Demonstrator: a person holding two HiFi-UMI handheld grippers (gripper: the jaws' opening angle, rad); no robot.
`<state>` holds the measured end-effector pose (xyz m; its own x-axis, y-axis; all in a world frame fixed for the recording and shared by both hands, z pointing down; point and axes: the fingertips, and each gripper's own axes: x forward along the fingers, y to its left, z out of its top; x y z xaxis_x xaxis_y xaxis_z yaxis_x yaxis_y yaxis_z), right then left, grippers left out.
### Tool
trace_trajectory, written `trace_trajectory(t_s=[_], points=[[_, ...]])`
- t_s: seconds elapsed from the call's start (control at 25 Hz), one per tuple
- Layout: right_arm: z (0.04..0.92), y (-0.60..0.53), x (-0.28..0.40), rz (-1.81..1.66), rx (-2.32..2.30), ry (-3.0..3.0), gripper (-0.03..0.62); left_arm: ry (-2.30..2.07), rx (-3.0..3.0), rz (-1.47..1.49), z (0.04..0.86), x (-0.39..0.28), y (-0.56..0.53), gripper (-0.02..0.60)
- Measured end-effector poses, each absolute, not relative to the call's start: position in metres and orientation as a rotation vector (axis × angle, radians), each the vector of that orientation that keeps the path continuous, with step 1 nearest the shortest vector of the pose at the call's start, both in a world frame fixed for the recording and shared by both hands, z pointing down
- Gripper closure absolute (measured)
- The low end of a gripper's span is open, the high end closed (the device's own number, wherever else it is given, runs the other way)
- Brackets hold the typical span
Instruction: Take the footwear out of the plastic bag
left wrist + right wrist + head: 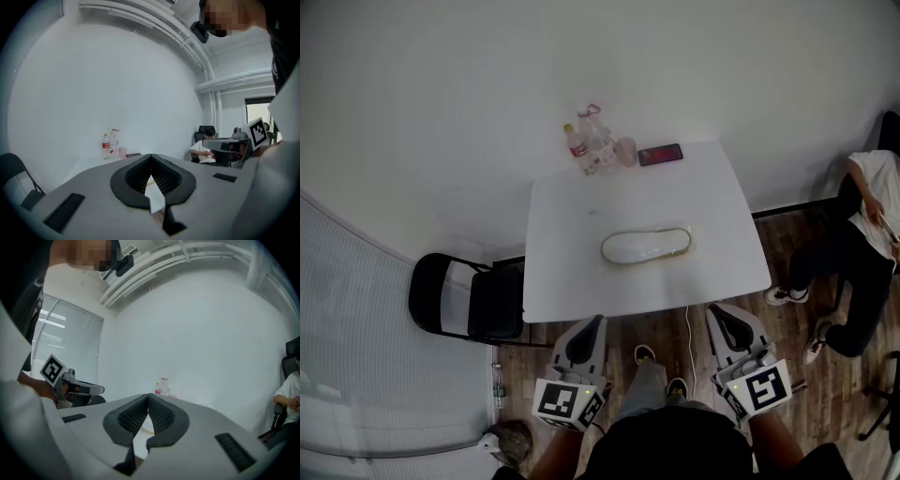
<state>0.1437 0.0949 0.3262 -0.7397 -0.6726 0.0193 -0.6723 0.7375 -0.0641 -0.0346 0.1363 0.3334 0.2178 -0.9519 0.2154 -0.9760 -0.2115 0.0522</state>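
A white shoe (pixel 642 247) lies inside a clear plastic bag (pixel 682 242) in the middle of a white table (pixel 572 281). The bag lies flat and nothing touches it. The left claw (pixel 596 323) and the right claw (pixel 719 313) are both held by the near edge of the table, above the wood floor (pixel 661 323). They are well apart from the bag. Both claws are clenched tight with nothing in them. At the far side of the table stand some bottles (pixel 589 145) and a cup (pixel 626 150), with a dark phone (pixel 660 155) beside them. A black chair (pixel 464 300) stands left of the table. A person (pixel 862 234) sits at the right.
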Motion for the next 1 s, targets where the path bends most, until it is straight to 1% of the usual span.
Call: trace_trajectory(t_s=[0.36,1.0], points=[[0.328,0.038,0.141,-0.111,-1.197,2.921,0.577,-1.783,2.347,0.236,0.347,-0.042,0.072,0.563],[0.354,-0.077,0.092,-0.184,-1.281,2.986,0.577,-1.621,2.332,0.312,0.383,-0.096,-0.055,0.565]])
